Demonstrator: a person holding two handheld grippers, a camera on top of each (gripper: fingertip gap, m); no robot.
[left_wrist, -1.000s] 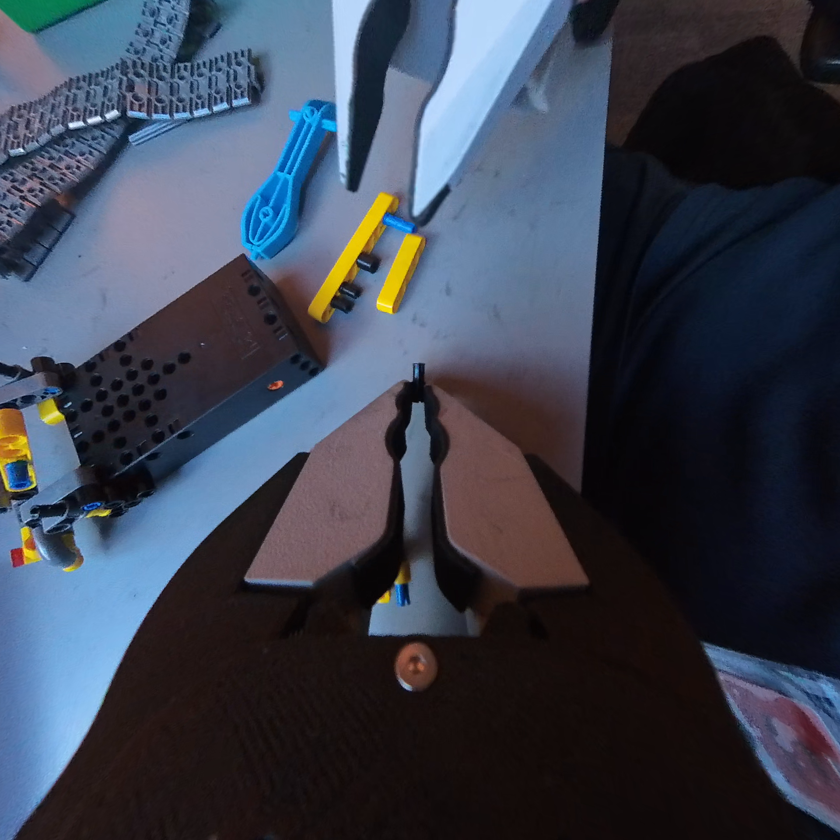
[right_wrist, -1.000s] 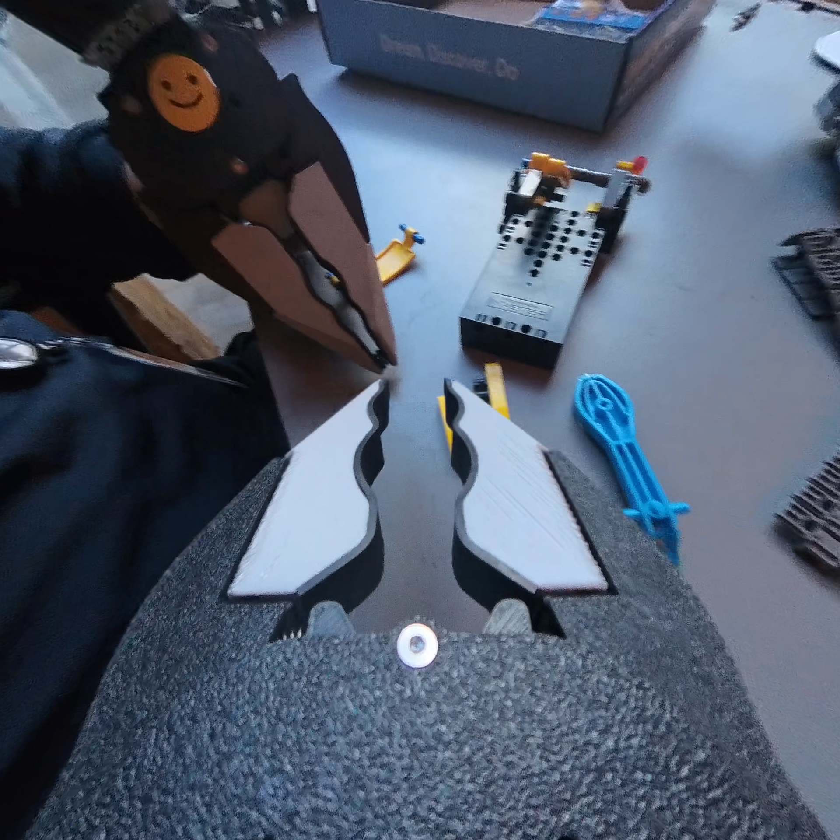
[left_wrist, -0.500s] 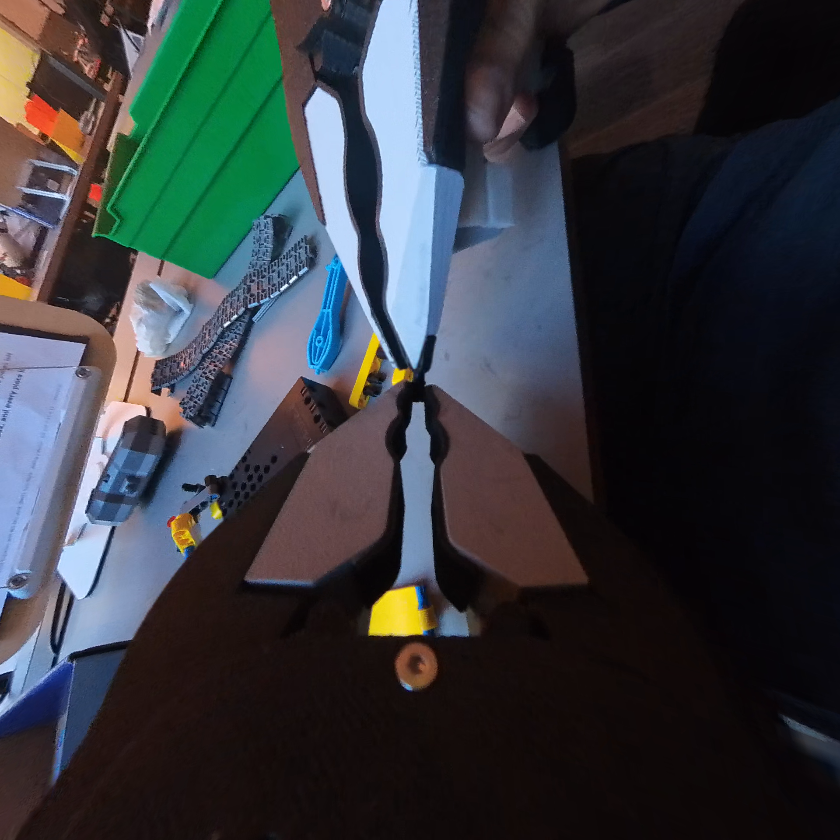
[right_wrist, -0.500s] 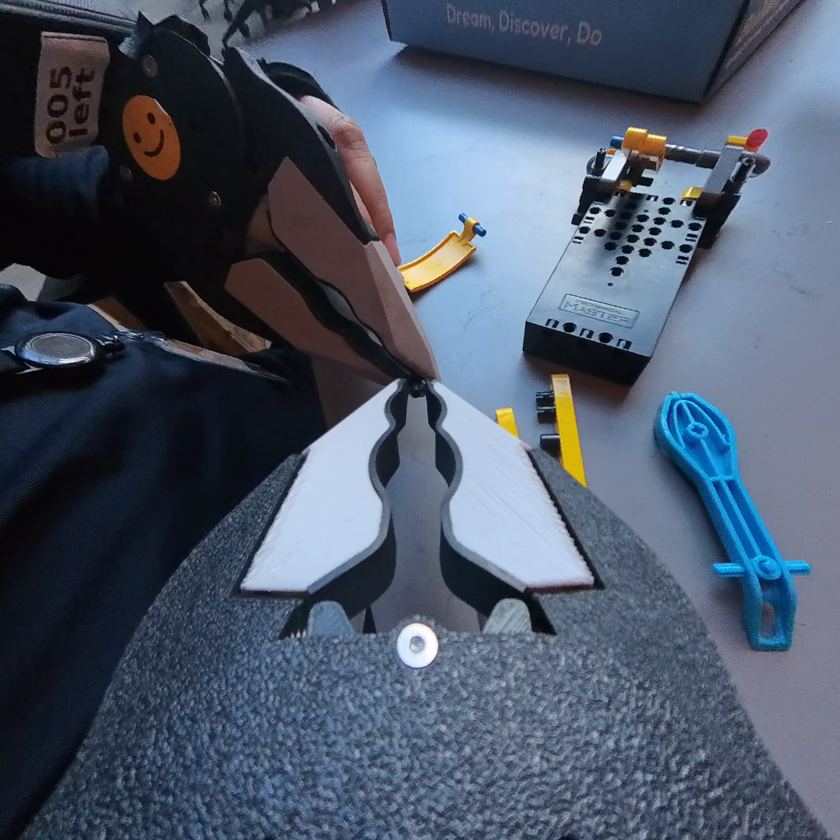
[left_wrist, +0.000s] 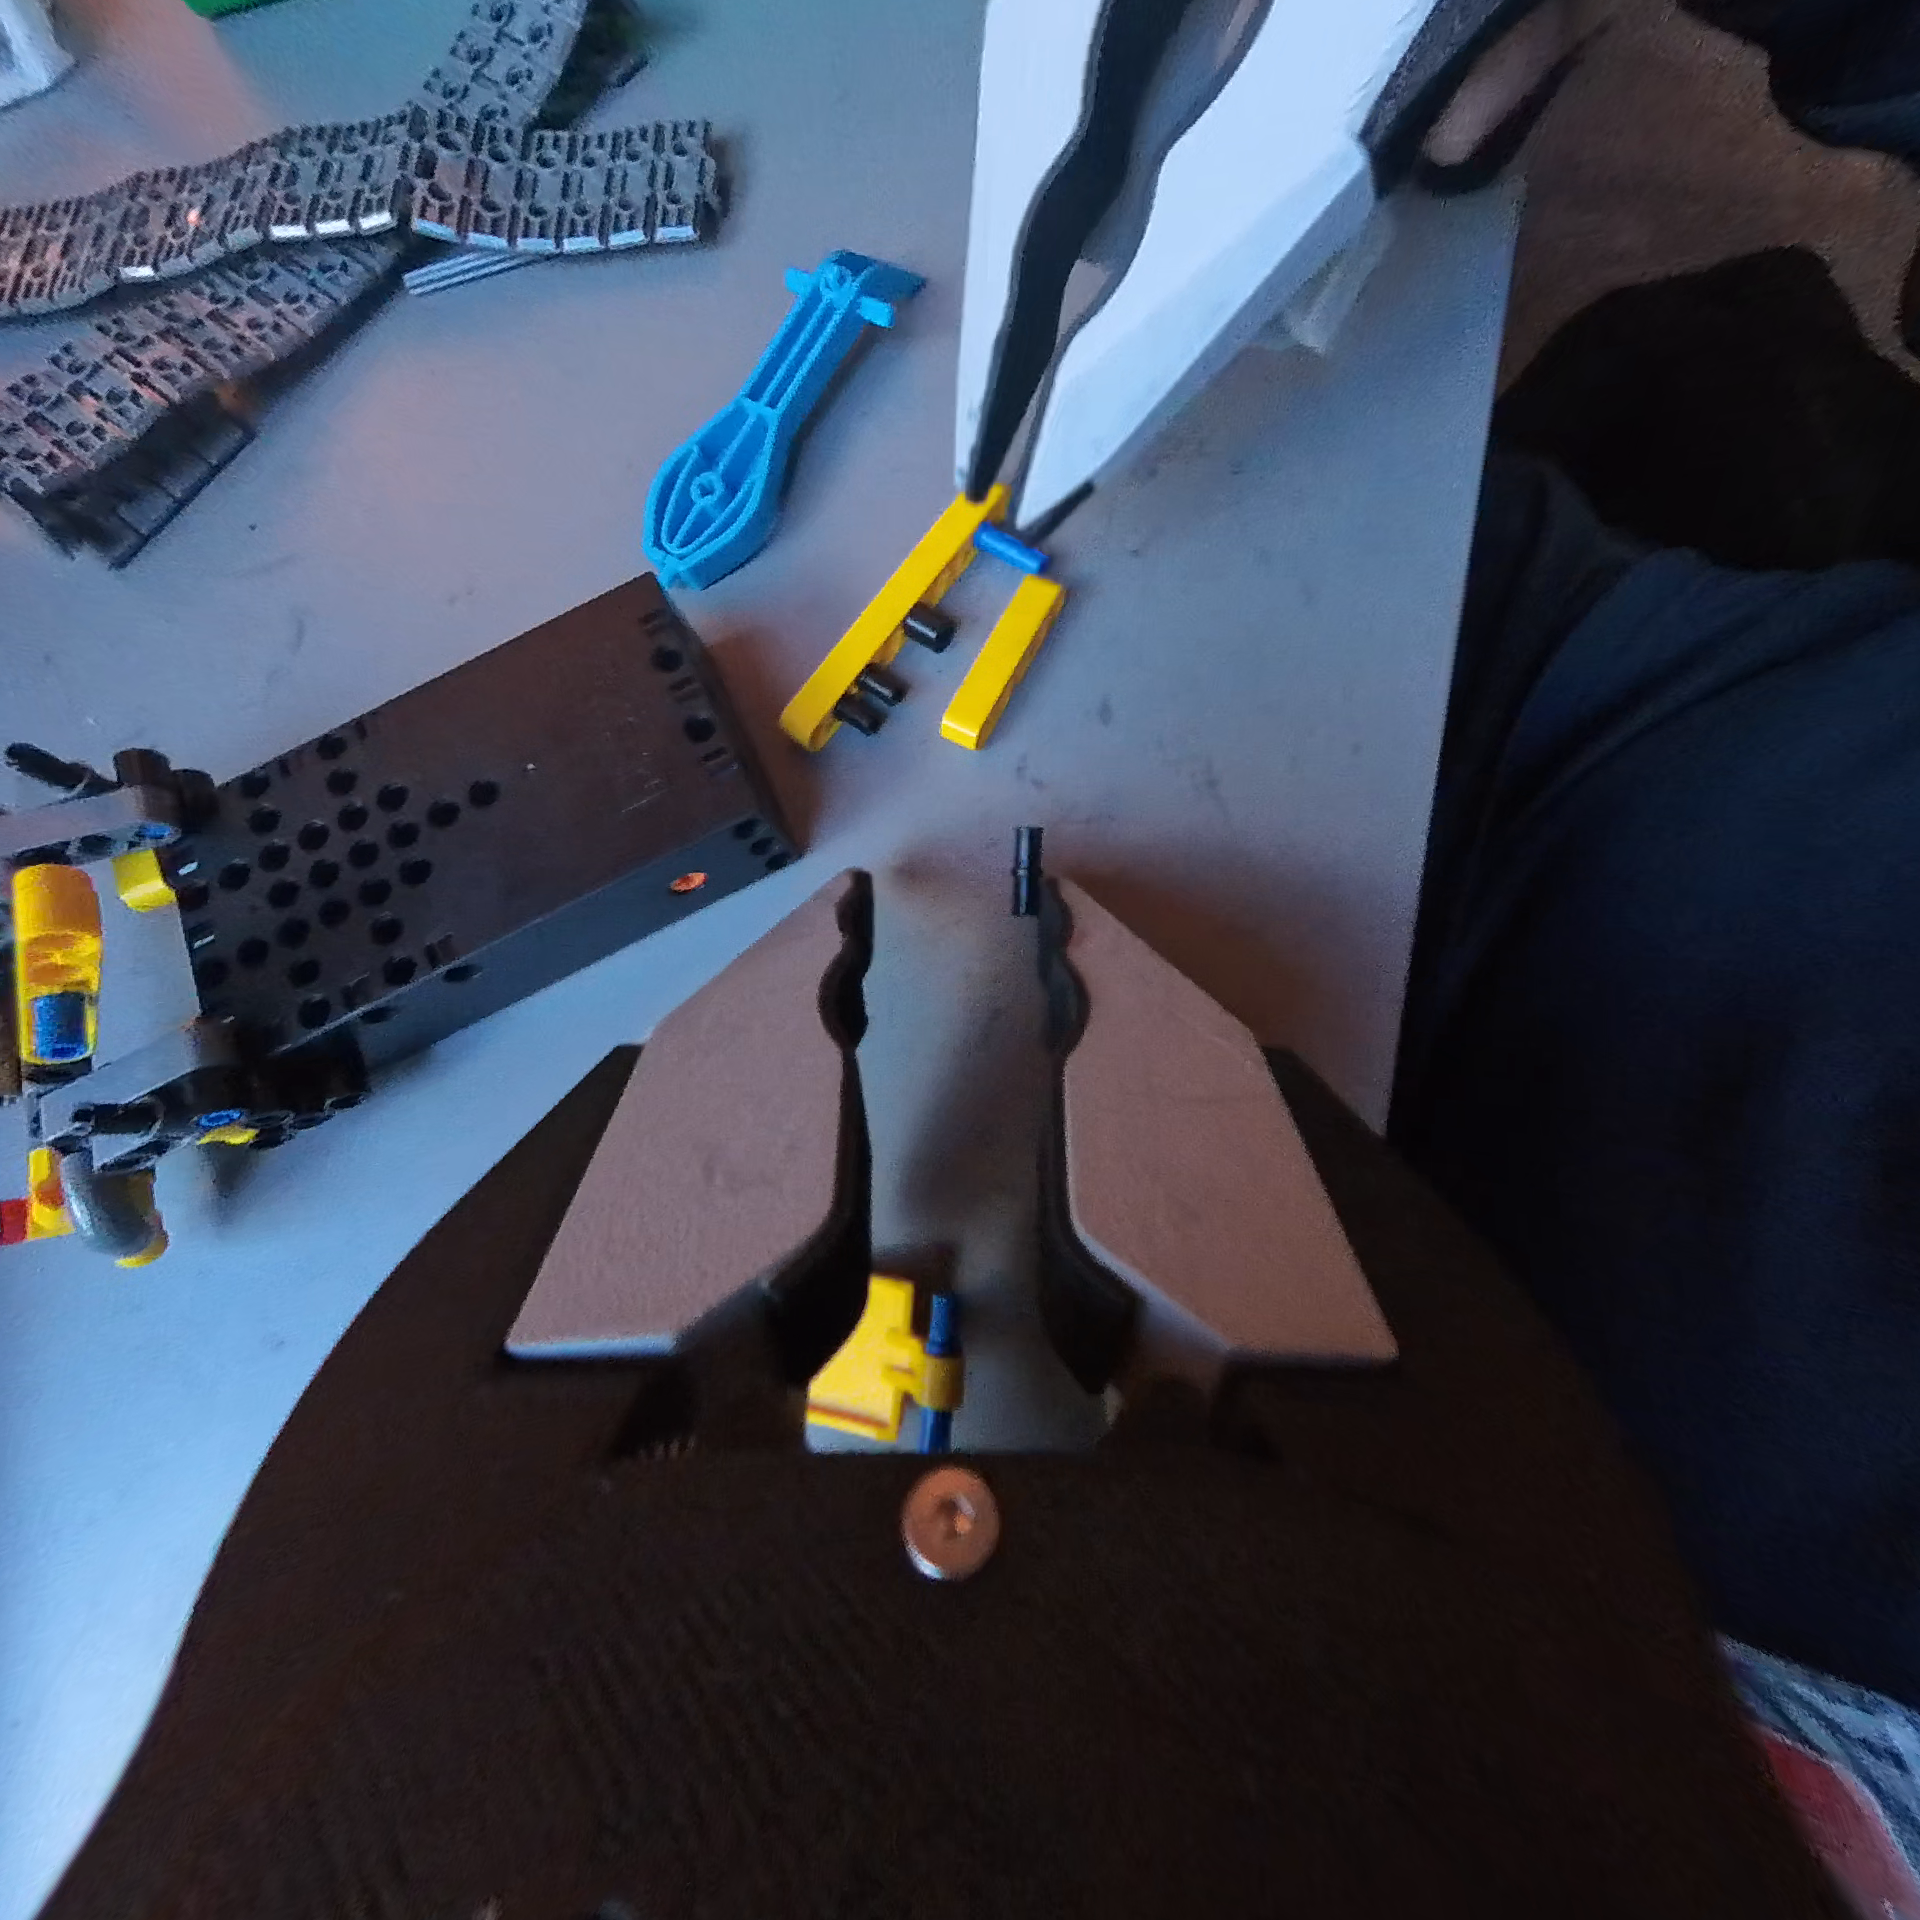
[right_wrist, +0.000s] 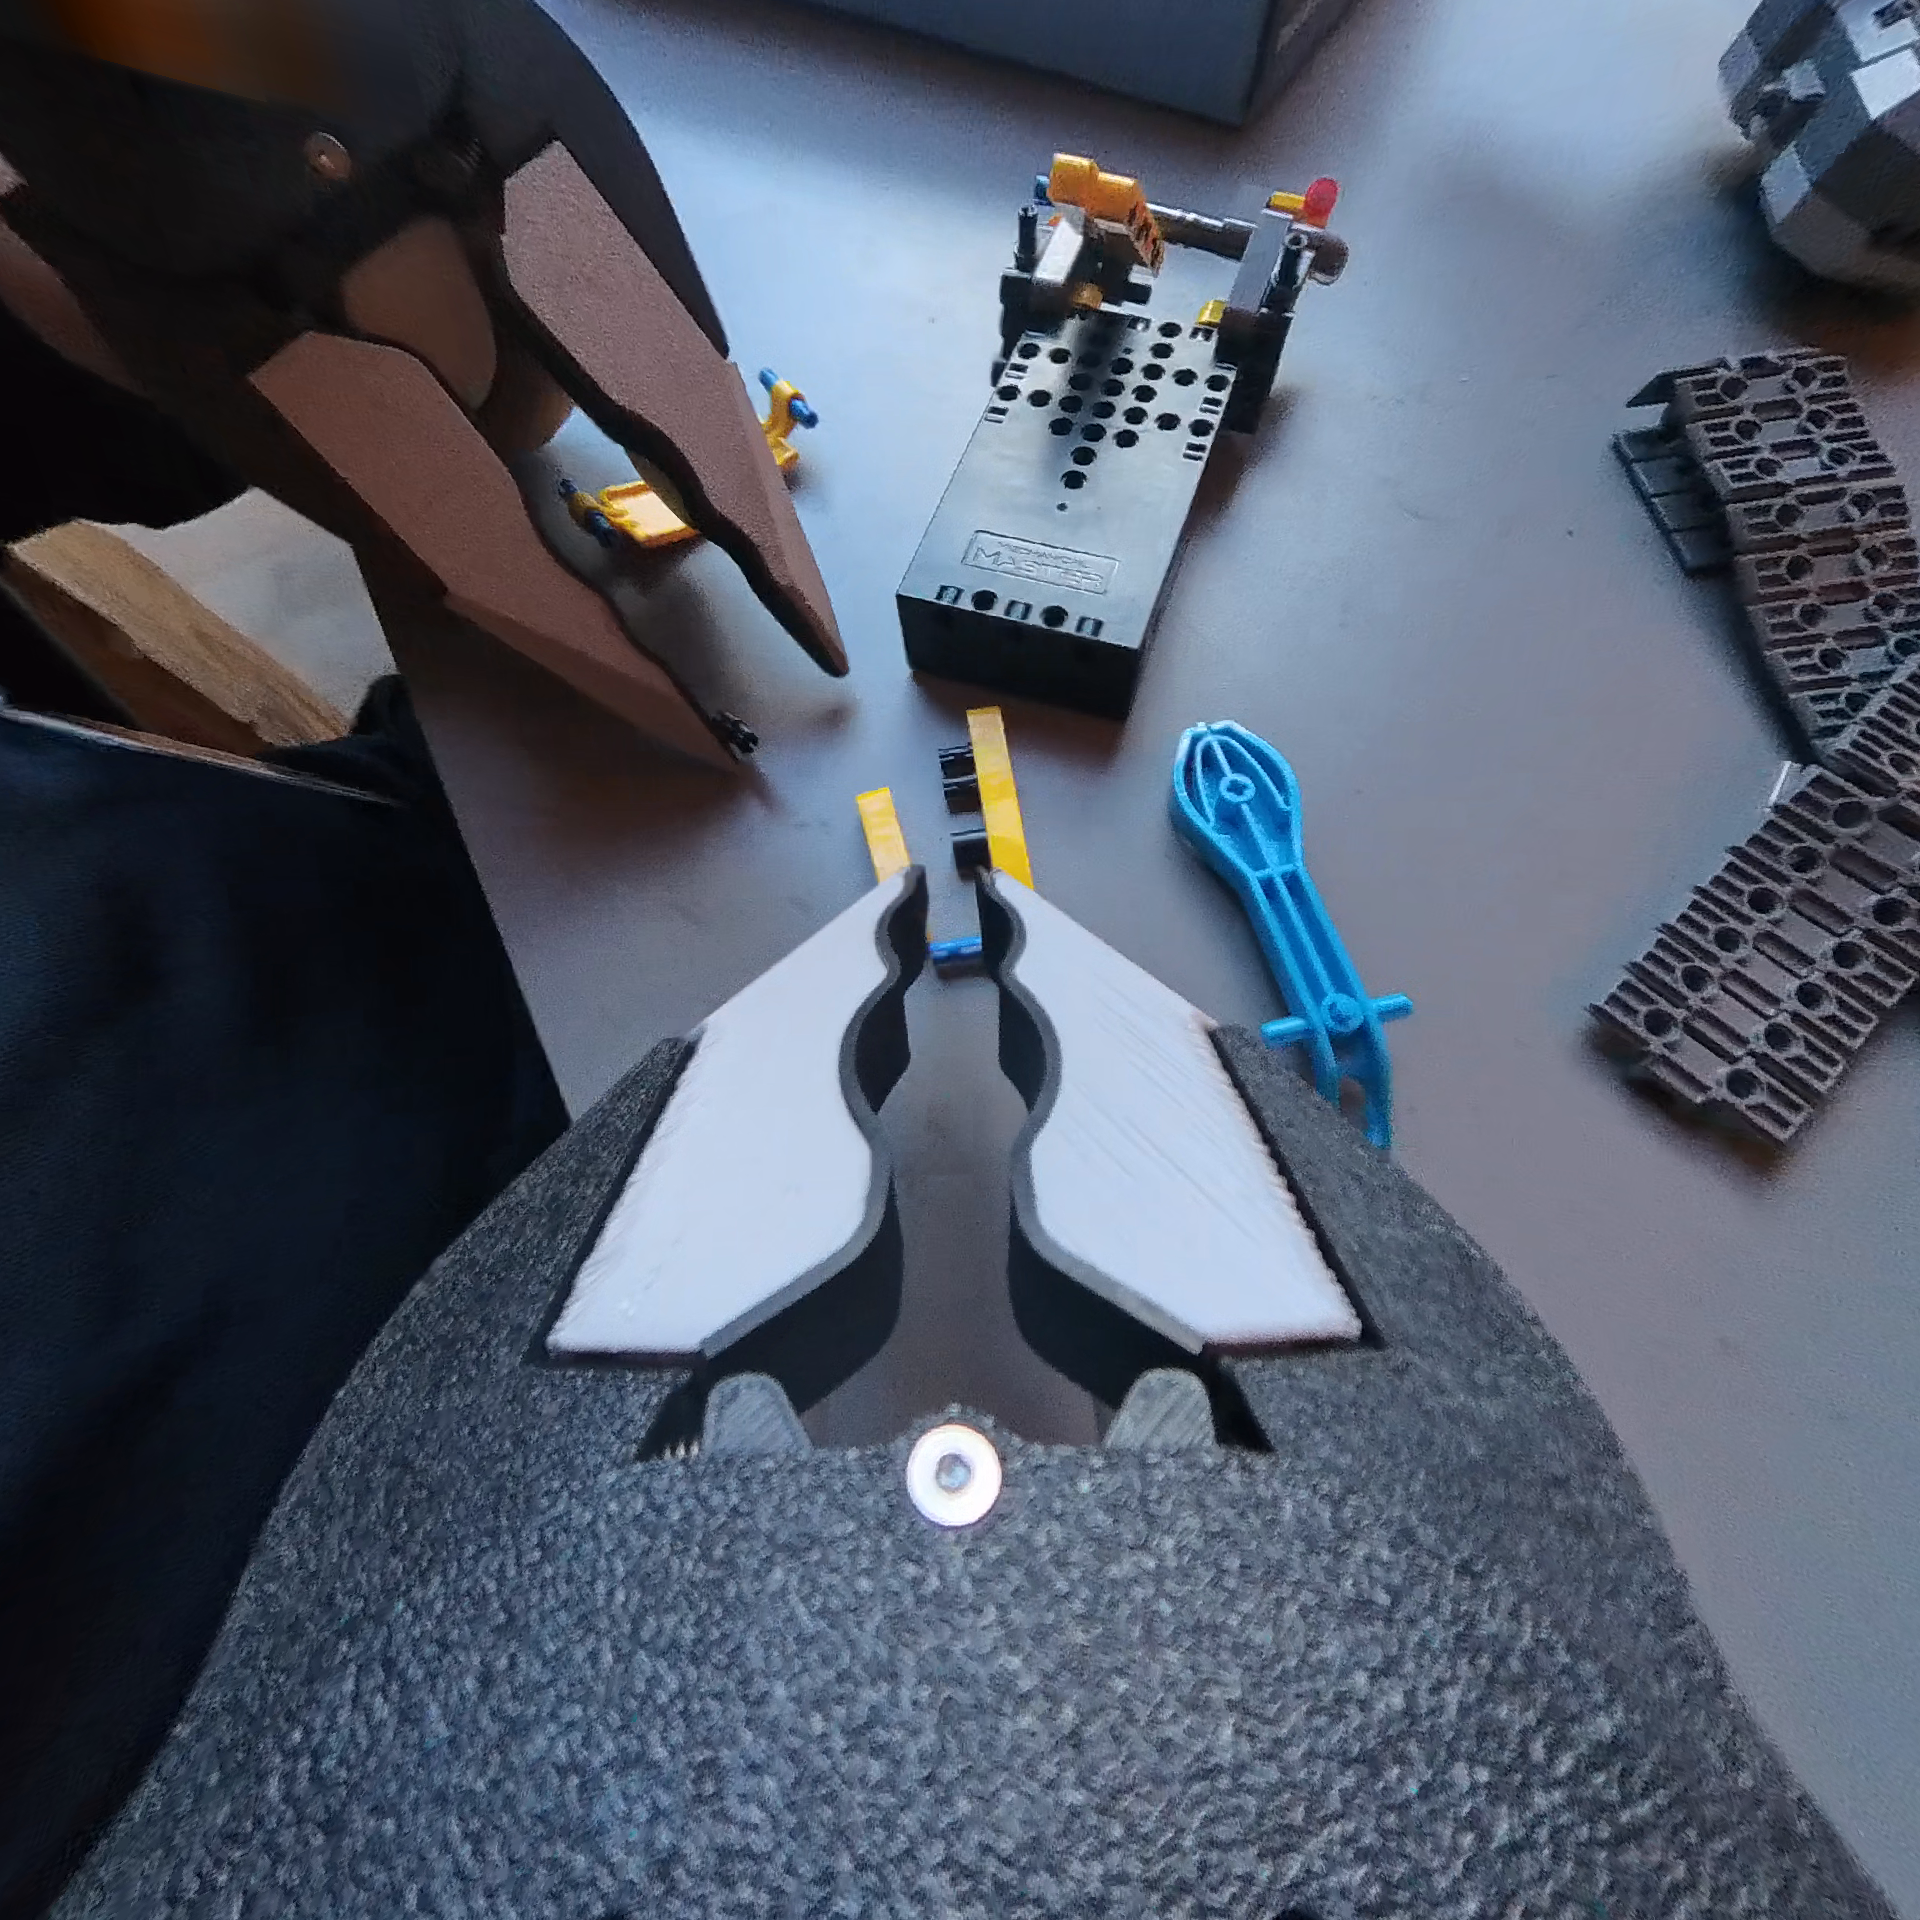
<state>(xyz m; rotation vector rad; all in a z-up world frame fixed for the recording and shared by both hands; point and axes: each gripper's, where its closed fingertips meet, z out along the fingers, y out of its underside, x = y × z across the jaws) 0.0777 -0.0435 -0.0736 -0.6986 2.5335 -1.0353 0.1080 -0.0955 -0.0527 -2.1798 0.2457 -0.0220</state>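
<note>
My left gripper (left_wrist: 951, 894) is open just above the table. A small black pin (left_wrist: 1027, 871) sits against the tip of its right finger; the pin also shows in the right wrist view (right_wrist: 736, 730). My right gripper (right_wrist: 948, 881) has its white fingers a narrow gap apart, with nothing between the tips. They hang over the near end of a long yellow beam (right_wrist: 997, 790) with black pins and a blue pin (right_wrist: 956, 951). A short yellow beam (right_wrist: 881, 831) lies beside it. In the left wrist view the right gripper (left_wrist: 1008, 499) touches that beam's end (left_wrist: 894, 623).
A black perforated block (left_wrist: 468, 831) with yellow and grey parts lies left of the beams. A blue tool (left_wrist: 748, 447) and dark track pieces (left_wrist: 312, 208) lie beyond. A yellow curved part (left_wrist: 883, 1361) lies under my left gripper. The table edge (left_wrist: 1444, 831) and a person's dark clothing are on the right. There is about 7 cm between the tips of the two grippers. My left gripper's tips are some 7 cm from the black perforated block (left_wrist: 468, 831). My right wrist view (right_wrist: 1061, 467) looks at it from another angle.
The grippers were raised tip to tip on the black pin. They have parted and come down to the table. The left has opened; the right has opened slightly over the yellow beam.
</note>
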